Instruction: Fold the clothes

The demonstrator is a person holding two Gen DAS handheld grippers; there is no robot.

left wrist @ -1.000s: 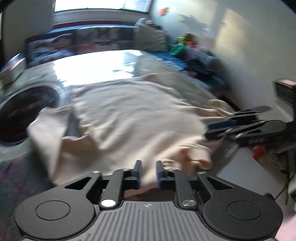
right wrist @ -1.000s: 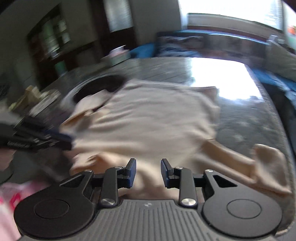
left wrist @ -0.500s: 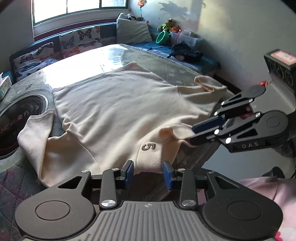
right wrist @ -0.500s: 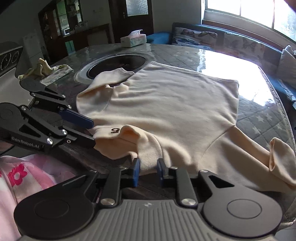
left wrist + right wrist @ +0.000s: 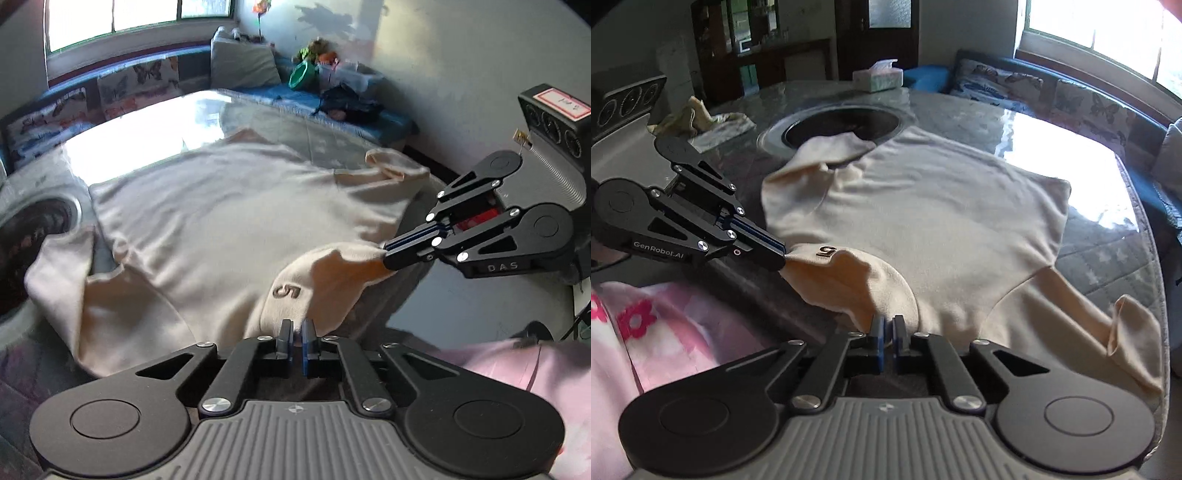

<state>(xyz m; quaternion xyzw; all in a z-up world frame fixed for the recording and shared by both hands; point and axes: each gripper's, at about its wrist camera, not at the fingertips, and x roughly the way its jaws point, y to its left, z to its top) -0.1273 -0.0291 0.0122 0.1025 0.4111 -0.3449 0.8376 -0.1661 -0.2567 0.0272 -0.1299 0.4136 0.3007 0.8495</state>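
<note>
A cream long-sleeved sweatshirt [image 5: 236, 206] with a small "5" mark [image 5: 286, 291] lies spread on the round table; it also shows in the right wrist view [image 5: 945, 221]. My left gripper [image 5: 296, 328] is shut on the near hem of the sweatshirt, beside the "5"; it also shows in the right wrist view [image 5: 779, 258]. My right gripper [image 5: 887, 325] is shut on the same hem a little further right; it also shows in the left wrist view [image 5: 388, 254]. The hem between them is lifted off the table edge.
A dark round inset [image 5: 842, 125] sits in the table [image 5: 1108, 258] under the left sleeve. A tissue box [image 5: 877, 75] and a crumpled cloth [image 5: 698, 118] lie at the far side. A cushioned bench [image 5: 258, 88] runs under the window.
Both grippers have closed on the near hem of the sweatshirt and raised it slightly off the table edge. Half a second ago the left jaws stood open.
</note>
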